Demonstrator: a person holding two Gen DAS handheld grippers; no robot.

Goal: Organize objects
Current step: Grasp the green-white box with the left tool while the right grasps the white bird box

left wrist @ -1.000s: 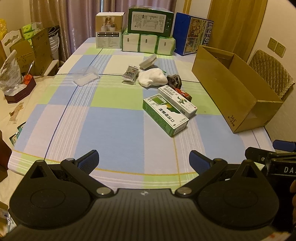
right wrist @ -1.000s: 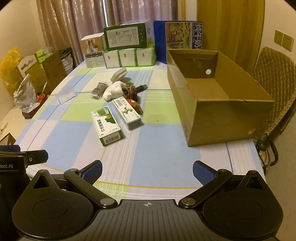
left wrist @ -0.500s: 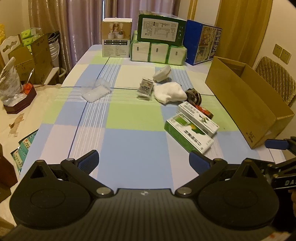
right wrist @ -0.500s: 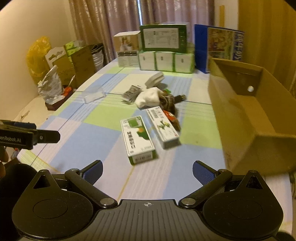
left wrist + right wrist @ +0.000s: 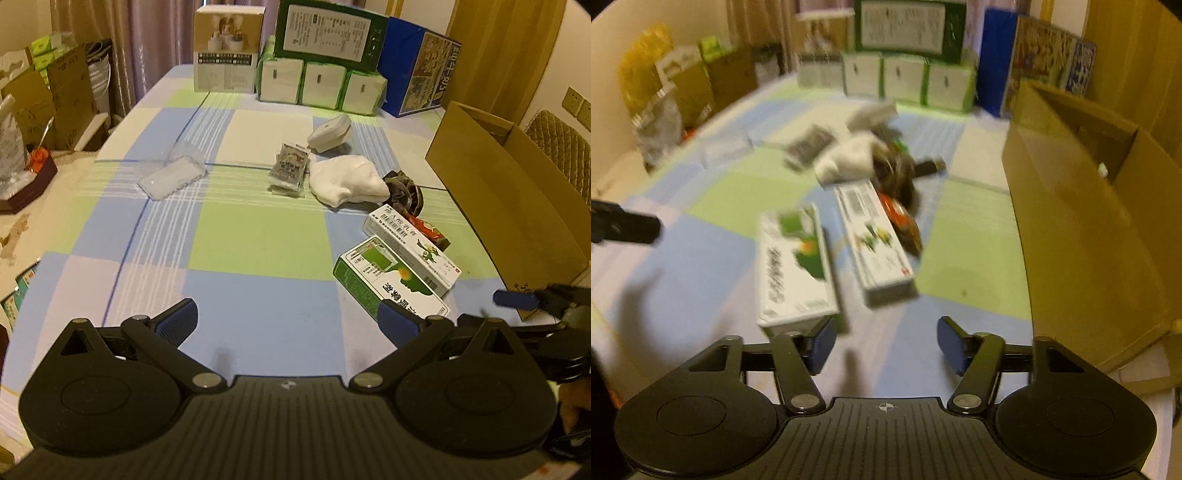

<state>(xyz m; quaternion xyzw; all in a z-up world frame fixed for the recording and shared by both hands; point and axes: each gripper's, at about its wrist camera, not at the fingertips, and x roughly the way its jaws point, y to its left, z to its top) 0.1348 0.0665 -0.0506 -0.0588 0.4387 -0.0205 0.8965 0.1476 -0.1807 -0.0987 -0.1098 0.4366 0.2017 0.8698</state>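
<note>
- Jaws wide apart on the left gripper (image 5: 286, 319), nothing between them, hovering low over the blue check of the surface (image 5: 258, 229).
- Right gripper (image 5: 884, 341) has its jaws parted too, a narrower gap, empty, just short of the two cartons; its view is blurred.
- Green-and-white carton (image 5: 391, 286) lies flat near the right blue pad of the left gripper, and its end sits just ahead of the right gripper's left pad.
- Long white carton (image 5: 412, 245) lies right beside it, the two touching along their sides in the left view.
- Red packet (image 5: 430, 230) peeks out behind the white carton, against a dark camouflage-patterned bundle (image 5: 404, 190).
- White cloth (image 5: 345, 181) sits bunched next to that bundle, with a small printed sachet (image 5: 290, 168) on its other side and a pale grey device (image 5: 328, 131) just behind.
- Clear plastic tray (image 5: 171, 177) lies alone, well apart on the left.
- Open cardboard box (image 5: 1082, 206) stands along the right edge; what it holds is hidden.
- Stacked retail boxes (image 5: 325, 55) line the far end.
</note>
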